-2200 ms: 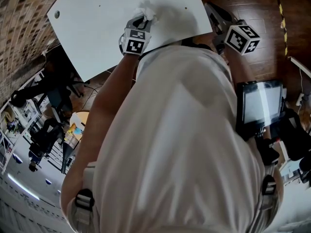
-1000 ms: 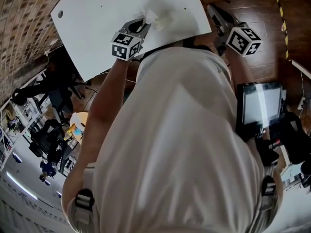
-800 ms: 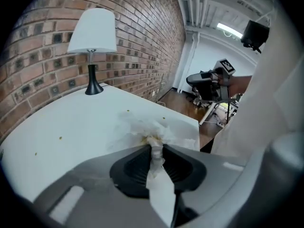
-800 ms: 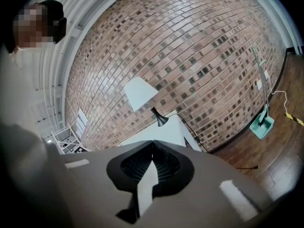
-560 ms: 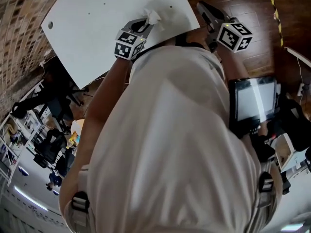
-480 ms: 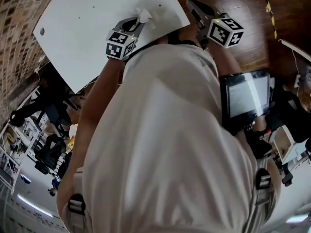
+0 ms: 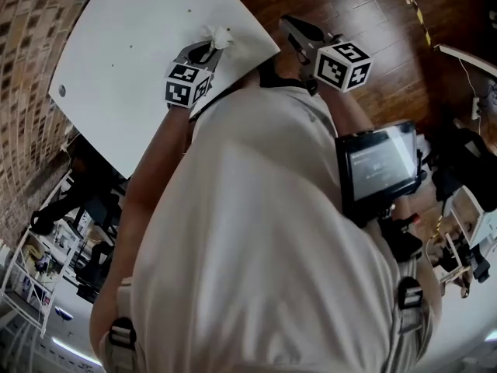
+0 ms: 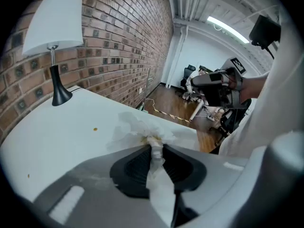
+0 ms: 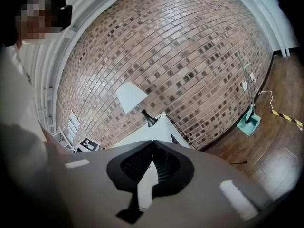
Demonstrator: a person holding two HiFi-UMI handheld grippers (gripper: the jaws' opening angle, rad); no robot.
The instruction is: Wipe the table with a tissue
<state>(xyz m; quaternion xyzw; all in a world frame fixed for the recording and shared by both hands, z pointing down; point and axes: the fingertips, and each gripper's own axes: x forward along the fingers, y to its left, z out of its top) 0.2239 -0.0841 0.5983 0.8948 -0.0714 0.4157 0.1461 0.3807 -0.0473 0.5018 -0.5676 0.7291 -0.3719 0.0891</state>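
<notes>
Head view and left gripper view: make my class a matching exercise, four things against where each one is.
1 tissue
2 lamp
3 right gripper
4 screen

a at the person's right side
b standing on the table by the brick wall
c pinched in the left gripper
d off the table edge, jaws together

Pairs: 1c, 2b, 3d, 4a

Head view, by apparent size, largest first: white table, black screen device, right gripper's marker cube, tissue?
1. white table, by far the largest
2. black screen device
3. right gripper's marker cube, clearly smaller than the screen
4. tissue, the smallest; only its bunched end shows
</notes>
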